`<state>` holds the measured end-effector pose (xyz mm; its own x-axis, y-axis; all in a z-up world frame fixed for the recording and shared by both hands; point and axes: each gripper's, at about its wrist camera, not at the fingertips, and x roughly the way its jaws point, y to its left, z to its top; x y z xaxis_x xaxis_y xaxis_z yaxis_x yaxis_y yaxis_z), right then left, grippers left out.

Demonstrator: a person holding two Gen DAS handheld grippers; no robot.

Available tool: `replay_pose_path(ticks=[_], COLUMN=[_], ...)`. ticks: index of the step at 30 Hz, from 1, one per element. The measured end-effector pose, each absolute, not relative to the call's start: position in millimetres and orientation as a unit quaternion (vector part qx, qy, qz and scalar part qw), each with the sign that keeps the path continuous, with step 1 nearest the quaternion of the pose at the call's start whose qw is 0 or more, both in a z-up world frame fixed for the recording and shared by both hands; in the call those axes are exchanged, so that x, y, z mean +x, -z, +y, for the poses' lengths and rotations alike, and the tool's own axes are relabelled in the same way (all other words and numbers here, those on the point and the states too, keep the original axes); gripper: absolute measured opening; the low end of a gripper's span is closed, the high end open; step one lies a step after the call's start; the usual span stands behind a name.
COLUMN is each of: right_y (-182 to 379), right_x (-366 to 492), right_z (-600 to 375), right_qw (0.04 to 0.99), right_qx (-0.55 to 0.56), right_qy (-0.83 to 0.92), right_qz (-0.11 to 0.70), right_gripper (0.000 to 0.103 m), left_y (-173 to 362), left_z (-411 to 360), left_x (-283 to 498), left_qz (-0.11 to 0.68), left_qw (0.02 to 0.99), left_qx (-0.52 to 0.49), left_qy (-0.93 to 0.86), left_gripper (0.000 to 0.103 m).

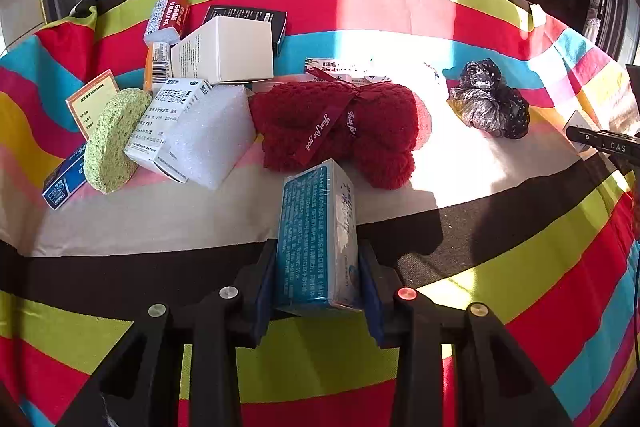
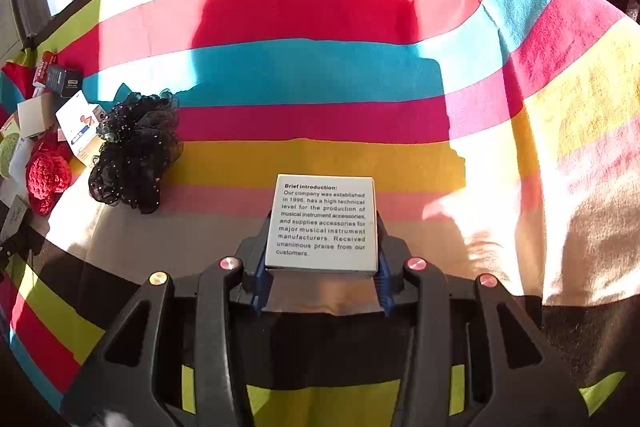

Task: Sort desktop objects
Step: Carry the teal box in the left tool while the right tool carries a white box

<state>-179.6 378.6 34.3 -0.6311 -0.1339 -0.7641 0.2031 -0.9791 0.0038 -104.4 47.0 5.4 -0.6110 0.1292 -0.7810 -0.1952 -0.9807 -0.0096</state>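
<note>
Right gripper clamps a white box printed "Brief introduction" between both fingers. Black sequinned scrunchie lies left and ahead on striped cloth; red knitted item further left.

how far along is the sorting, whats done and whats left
Done: hard to tell; a cluster of boxes and sponges sits on the left of the striped cloth, though it may be unsorted. In hand: the left gripper clamps a blue box, the right gripper a white box. Left: at least the red towel and black scrunchie.
</note>
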Motion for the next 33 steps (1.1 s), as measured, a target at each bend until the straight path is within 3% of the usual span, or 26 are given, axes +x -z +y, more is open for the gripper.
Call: replay_pose_path(ticks=[6,13,22,33], right_y=[-36.2,-31.2,-16.7,-19.1], right_x=[-74.4,-8.8,30.7,61.6], right_z=[310.0,250.7,222.0,183.3], right_qw=[0.176,0.209,0.23,0.271], right_qx=[0.407,0.404,0.408,0.398], right_qy=[0.894,0.888,0.876,0.866], right_qz=[0.054,0.07,0.111,0.134], right_gripper=[0.045,0.045,0.045,0.045], left_y=[-8.1,-12.6,-14.0,-20.8], left_z=[49.5,35.2,-10.8,-36.3], left_x=[-65.4,8.4,83.1,161.3], left_qz=[0.017,-0.026,-0.027,-0.09], left_qw=[0.07,0.057,0.041,0.049], left_qx=[-0.432,-0.421,-0.403,-0.387], left_qy=[-0.899,-0.905,-0.914,-0.916], left_gripper=[0.038,0.038,0.038,0.038])
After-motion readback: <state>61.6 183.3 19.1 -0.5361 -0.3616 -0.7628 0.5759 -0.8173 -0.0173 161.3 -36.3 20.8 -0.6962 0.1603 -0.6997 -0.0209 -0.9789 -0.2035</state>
